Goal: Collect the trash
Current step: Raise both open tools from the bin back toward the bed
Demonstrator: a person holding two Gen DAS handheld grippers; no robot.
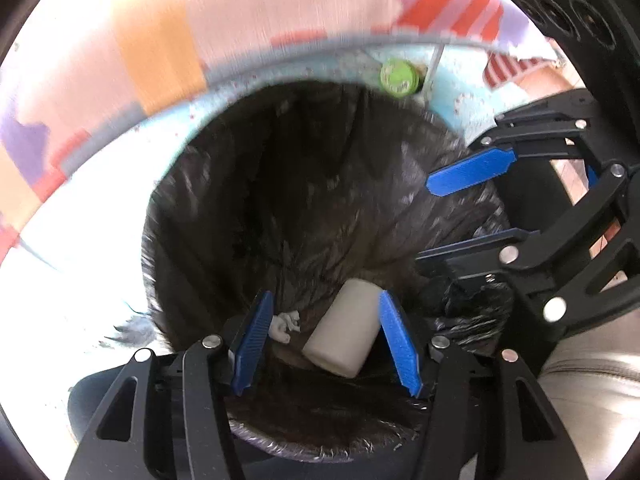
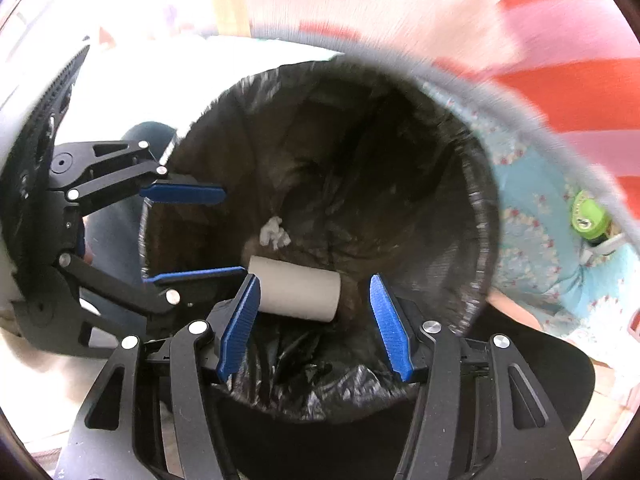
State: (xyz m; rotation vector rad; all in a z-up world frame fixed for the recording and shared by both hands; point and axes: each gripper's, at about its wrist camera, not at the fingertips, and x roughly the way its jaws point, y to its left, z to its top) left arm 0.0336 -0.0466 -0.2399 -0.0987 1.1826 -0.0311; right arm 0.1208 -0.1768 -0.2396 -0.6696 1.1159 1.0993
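Both the left gripper (image 1: 326, 344) and right gripper (image 2: 314, 326) gape wide, empty, over the bin (image 2: 476, 208); a cardboard tube (image 2: 296, 294) lies inside beside crumpled paper (image 2: 274, 232).

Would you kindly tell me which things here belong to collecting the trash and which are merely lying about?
Part of the job:
- cardboard tube, between the open fingers of both claws
- crumpled tissue in the bag
- black bin bag lining the bin
- left claw
- right claw

Lying about:
- green-lidded bottle
- patterned cloth
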